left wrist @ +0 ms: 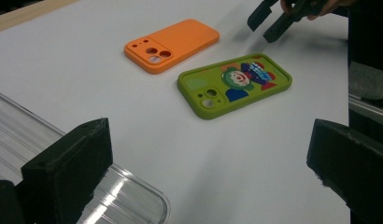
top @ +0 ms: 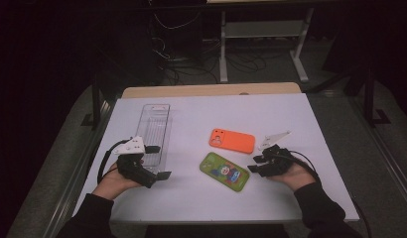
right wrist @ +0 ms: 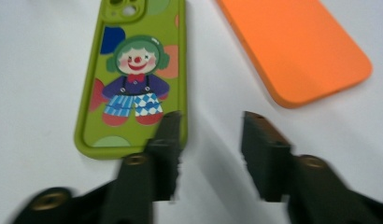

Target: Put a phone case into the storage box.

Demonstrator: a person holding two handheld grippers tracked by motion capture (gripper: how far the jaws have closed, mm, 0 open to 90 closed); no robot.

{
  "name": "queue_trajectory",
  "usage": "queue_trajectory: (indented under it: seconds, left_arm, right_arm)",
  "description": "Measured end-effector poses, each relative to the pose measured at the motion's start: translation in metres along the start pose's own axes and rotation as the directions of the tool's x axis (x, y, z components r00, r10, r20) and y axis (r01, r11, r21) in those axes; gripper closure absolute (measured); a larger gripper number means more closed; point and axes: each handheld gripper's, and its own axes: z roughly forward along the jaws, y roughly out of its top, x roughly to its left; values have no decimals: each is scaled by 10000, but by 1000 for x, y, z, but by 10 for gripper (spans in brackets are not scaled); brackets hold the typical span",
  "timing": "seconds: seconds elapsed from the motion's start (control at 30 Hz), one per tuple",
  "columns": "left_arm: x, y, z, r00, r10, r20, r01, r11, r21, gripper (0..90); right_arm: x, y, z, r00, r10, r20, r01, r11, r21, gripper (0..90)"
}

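Approaching the green clown phone case (top: 224, 171) at the bench's middle, the right tongs (top: 253, 163), jaws apart and empty at its 3 o'clock, should straddle one long edge squarely, while the left tongs (top: 159, 162) wait apart beside the clear tray (top: 153, 130).

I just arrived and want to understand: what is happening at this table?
A person holds a gripper in each hand over a white table. The right gripper has its jaws open, holding nothing, near the end of the green clown phone case. An orange phone case lies flat beside it. The left gripper is open near the end of a clear plastic tray.
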Motion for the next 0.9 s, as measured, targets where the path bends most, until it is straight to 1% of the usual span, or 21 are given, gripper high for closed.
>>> queue_trajectory:
  seconds: [0.03,0.1,0.2,0.23,0.27,0.3,0.33,0.37,0.4,0.43,0.47,0.5,0.53,0.6,0.63,0.7,0.73,0.77,0.83,0.87,0.9]
  left_arm:
    - [0,0,0,10000,14,-10,-13,10000,36,0]
    - [0,0,0,10000,-13,-18,13,10000,35,0]
    - [0,0,0,10000,-17,-15,17,10000,32,0]
    - [-1,0,0,10000,-58,-19,58,10000,23,0]
    - [-1,0,-1,9999,-100,-16,100,9999,-2,0]
    - [-1,0,-1,9999,-105,-20,105,9999,-9,0]
    - [-1,0,-1,9999,-103,-20,103,9999,-5,0]
    - [-1,0,-1,9999,-109,-24,109,9999,6,0]
    - [-1,0,-1,10000,-71,-33,71,10000,36,0]
    - [-1,0,-1,9999,-100,-14,100,9999,4,0]
    - [-1,0,-1,9999,-103,-10,103,9999,4,0]
    - [-1,0,-1,9999,-121,-8,121,9999,-8,0]
    - [-1,-1,-1,9999,-119,-8,119,9999,5,0]
    - [-1,-1,-1,9999,-100,-4,100,9999,12,0]
    - [-1,-1,-1,10000,-93,-1,93,10000,10,0]
    - [-1,-1,-1,10000,-55,-1,55,10000,24,0]
    - [0,-1,-1,10000,-26,-4,26,10000,40,0]
    - [0,-2,-1,10000,-35,-11,35,10000,19,0]
    - [-1,-2,0,10000,-50,-8,50,10000,57,0]
    - [-1,-2,0,10000,-97,15,97,9999,44,0]
    - [-1,-2,0,9999,-113,22,113,9999,72,0]
  right_arm:
    - [1,-2,-2,9999,128,54,-127,9998,-128,453]
    - [3,-8,-6,9992,289,261,-280,9991,-332,398]
    - [8,-16,-10,9978,401,526,-375,9981,-496,276]
    - [9,-18,-11,9973,380,623,-338,9972,-671,242]
    - [11,-23,-13,9969,420,668,-352,9944,-997,173]
    - [11,-23,-13,9969,420,668,-352,9944,-997,173]
    - [11,-25,-14,9967,490,643,-416,9929,-1116,133]
    - [12,-28,-16,9956,558,748,-445,9884,-1449,113]
    - [13,-30,-17,9950,673,737,-551,9862,-1563,78]
    - [13,-30,-17,9950,673,737,-551,9862,-1563,78]
    - [13,-32,-18,9949,721,708,-592,9837,-1699,36]
    - [13,-32,-18,9949,721,708,-592,9837,-1699,36]
    - [14,-33,-18,9951,705,695,-577,9835,-1713,7]
    - [16,-35,-20,9953,653,719,-502,9796,-1947,0]
    - [18,-36,-24,9958,552,733,-381,9756,-2164,0]
    - [19,-37,-25,9966,518,644,-367,9755,-2169,0]
    - [19,-37,-26,9970,568,524,-444,9757,-2146,0]
    - [20,-37,-26,9969,576,543,-447,9754,-2158,0]
    - [21,-36,-26,9974,573,431,-474,9778,-2039,0]
    - [21,-35,-26,9977,518,448,-425,9814,-1872,0]
    - [21,-35,-26,9977,518,448,-425,9814,-1872,0]
